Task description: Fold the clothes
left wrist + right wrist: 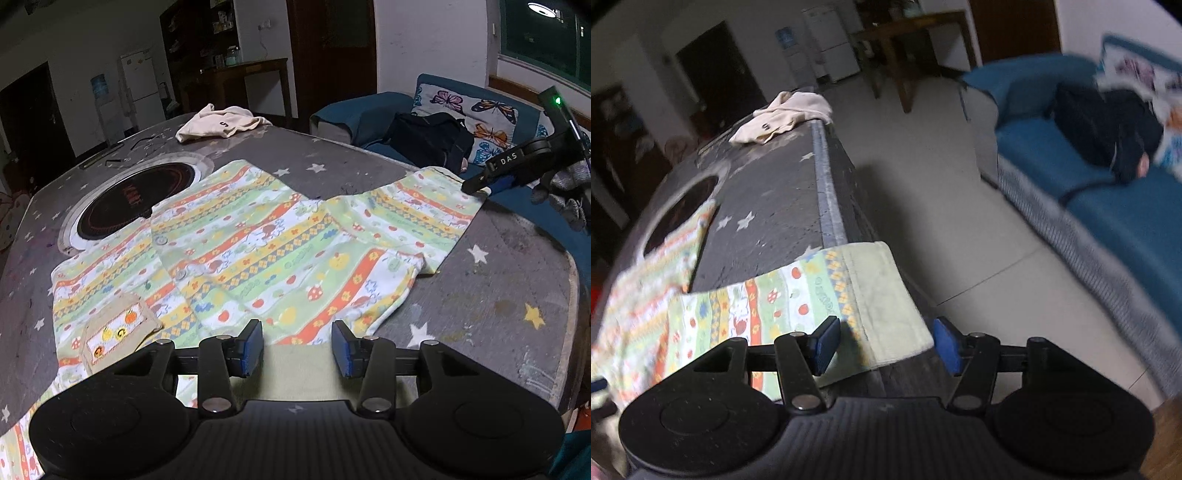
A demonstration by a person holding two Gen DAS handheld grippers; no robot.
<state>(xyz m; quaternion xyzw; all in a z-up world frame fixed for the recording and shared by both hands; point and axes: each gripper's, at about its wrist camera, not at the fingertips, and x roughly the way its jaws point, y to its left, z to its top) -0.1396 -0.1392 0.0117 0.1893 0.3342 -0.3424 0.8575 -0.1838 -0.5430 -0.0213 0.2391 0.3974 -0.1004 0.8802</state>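
Your left gripper point(297, 345) was wide open over the near hem of the patterned shirt point(258, 254), spread flat on the starry table point(480, 295). Right gripper point(882, 345) gaped at its sleeve cuff point(886, 295), overhanging the right edge.

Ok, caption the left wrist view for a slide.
Open left claw over a striped, fruit-patterned cotton garment spread on a grey star-print table.

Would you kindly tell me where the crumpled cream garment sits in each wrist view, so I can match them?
Left wrist view: crumpled cream garment lies upper centre-left, on the far end of the grey star-patterned table.
Right wrist view: same garment upper left, at the table's far edge.
Shared landmark: the round black cooktop.
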